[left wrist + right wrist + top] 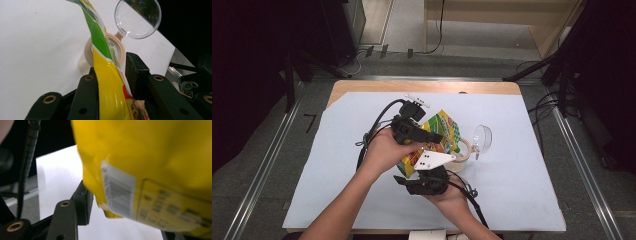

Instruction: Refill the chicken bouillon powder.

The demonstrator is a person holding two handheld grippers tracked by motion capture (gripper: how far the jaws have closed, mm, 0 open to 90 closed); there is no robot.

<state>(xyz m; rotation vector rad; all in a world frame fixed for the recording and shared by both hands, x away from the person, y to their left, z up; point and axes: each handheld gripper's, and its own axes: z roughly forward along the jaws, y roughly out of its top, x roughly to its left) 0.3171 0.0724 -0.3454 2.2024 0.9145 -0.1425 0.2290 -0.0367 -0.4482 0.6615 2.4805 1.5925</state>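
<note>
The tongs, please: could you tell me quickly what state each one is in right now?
Left tongs: shut on the yellow-green pouch.
Right tongs: at the pouch's lower end; grip cannot be told.

The left gripper is reaching across from the left. The right gripper is sitting just below it, forearms converging.

Yellow pouch takes up upper right, very close, blurred. White barcode label on its lower edge, grey print panel beside it, not readable. Left black finger stands just beside pouch corner; contact not clear. White sheet on tabletop behind. Black cable runs down at left.
</note>
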